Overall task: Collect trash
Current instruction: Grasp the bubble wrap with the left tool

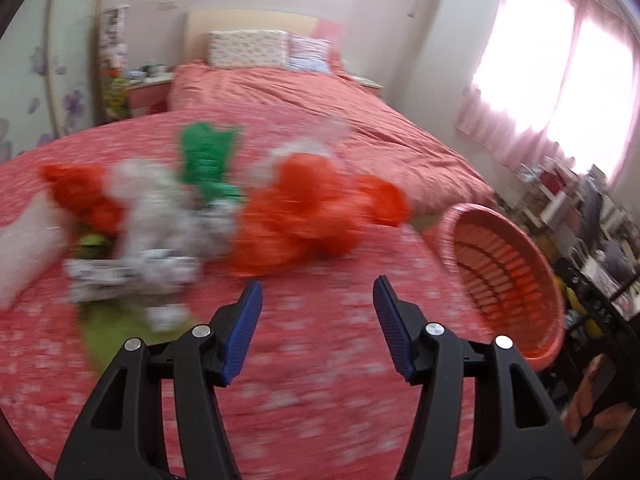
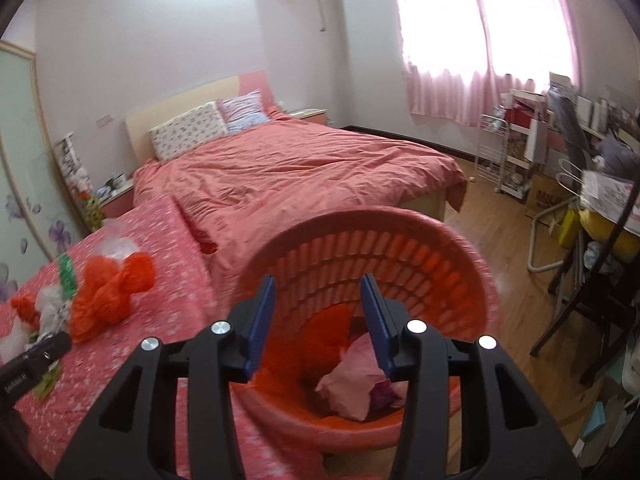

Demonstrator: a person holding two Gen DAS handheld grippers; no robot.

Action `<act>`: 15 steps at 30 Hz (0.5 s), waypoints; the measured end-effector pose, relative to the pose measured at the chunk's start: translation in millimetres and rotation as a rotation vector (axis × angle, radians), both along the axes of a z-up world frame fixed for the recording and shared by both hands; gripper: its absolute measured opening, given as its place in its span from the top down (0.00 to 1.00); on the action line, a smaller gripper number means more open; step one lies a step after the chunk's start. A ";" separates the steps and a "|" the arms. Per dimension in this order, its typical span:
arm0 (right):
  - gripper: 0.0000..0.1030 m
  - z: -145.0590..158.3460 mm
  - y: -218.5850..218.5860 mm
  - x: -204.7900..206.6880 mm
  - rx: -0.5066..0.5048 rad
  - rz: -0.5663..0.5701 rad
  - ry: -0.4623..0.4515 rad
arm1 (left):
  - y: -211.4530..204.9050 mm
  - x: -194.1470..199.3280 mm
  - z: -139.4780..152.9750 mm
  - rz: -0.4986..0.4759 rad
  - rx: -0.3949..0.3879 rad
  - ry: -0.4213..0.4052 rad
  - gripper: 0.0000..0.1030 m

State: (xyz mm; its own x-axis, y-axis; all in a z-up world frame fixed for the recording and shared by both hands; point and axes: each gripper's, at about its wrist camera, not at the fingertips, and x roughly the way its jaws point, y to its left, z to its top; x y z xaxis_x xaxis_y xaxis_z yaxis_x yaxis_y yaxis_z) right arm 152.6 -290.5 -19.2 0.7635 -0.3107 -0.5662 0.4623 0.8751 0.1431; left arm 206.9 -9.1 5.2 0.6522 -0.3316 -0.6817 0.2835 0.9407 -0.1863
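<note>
A: Basket [image 2: 400, 240] status?
B: Round slatted pink plastic; holds crumpled orange bag [image 2: 324, 328] and pink bag [image 2: 352, 380].
A: Remaining trash?
B: Crinkled orange bag [image 1: 304, 216], green bag [image 1: 206, 152] on bed [image 1: 320, 360].
A: Tongs?
B: Left tongs [image 1: 318, 300], right tongs [image 2: 318, 300]: both spread, empty.

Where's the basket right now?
The basket sits at the bedspread's right edge, directly under the right claw; the left view shows it far right.

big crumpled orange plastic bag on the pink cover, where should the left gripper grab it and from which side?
Grab the big crumpled orange plastic bag at the bunched near bulge, coming straight in from the near side with the left gripper, which is open and empty. That side looks clear; clear plastic lies behind it and grey-white wrappers crowd its left. Blur hides finer folds.
</note>
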 end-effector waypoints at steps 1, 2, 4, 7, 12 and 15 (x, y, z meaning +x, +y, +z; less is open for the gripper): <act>0.57 1.1 5.6 2.5 -0.001 0.012 0.001 | 14.8 1.3 1.3 0.032 0.009 -0.006 0.40; 0.55 2.1 14.6 5.9 -0.001 0.034 0.002 | 25.9 2.2 2.0 0.056 0.012 -0.011 0.39; 0.52 4.0 28.0 10.1 -0.005 0.062 0.001 | 54.4 4.6 4.0 0.121 0.020 -0.020 0.39; 0.50 5.0 51.6 18.6 -0.009 0.113 0.003 | 105.7 13.0 6.3 0.247 0.035 -0.029 0.36; 0.44 3.5 91.7 33.4 -0.021 0.190 0.019 | 162.2 31.3 3.5 0.375 0.076 -0.034 0.36; 0.42 2.9 110.9 38.8 -0.040 0.208 0.030 | 178.1 46.5 -4.2 0.396 0.079 -0.010 0.36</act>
